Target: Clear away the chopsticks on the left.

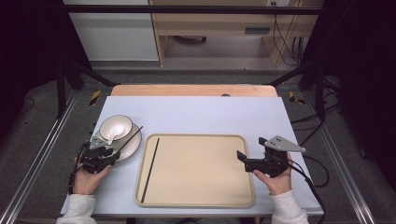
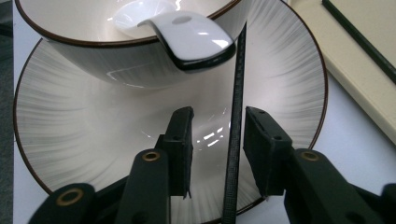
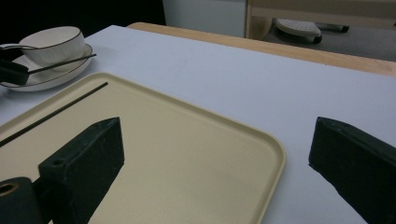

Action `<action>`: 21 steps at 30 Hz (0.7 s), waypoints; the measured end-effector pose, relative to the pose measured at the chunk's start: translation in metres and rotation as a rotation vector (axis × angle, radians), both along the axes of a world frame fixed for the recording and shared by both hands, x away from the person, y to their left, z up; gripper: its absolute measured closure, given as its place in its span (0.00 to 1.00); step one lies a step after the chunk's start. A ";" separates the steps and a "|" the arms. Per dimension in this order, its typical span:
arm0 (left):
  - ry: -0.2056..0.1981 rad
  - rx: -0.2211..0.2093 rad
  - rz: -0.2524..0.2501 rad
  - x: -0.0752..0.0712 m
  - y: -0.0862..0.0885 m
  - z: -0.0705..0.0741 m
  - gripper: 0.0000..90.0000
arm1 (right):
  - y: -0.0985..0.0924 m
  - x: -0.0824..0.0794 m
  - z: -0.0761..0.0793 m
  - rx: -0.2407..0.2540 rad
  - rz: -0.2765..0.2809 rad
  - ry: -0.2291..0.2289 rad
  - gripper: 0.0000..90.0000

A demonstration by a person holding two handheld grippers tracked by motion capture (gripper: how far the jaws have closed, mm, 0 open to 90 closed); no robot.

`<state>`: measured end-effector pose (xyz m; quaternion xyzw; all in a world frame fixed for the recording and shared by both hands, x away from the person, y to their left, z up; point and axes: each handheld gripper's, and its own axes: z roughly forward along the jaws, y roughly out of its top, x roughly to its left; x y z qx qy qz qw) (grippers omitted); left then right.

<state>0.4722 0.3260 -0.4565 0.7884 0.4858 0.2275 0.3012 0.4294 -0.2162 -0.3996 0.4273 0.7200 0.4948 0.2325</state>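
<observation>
- We see a pale blue-grey rectangular table (image 1: 196,112) carrying everything.
- On it lies a large beige plastic tray (image 1: 196,170) with rounded corners; one thin black chopstick (image 1: 150,169) lies inside it along its left edge.
- Left of the tray sits a round white plate with fine grey radial lines and a dark rim (image 2: 280,84); a white ceramic bowl with a brown rim (image 2: 116,60) stands on it, and a white ceramic soup spoon (image 2: 196,39) rests in the bowl with its handle over the rim.
- A second thin black chopstick (image 2: 235,135) lies slanted across the plate, its far end jutting past the plate edge towards the tray.
- Our left gripper (image 2: 217,140) hangs low over the near part of the plate; its jaws straddle this chopstick, which sits close to the right-hand pad, but with a gap on both sides, so nothing is grasped yet.
- Our right gripper (image 3: 219,154) is held at the tray's right edge with its jaws spread wide and empty.
</observation>
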 end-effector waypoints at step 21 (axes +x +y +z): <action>0.017 -0.008 -0.041 -0.002 -0.004 0.000 0.94 | 0.001 0.001 -0.001 -0.003 0.004 0.001 0.04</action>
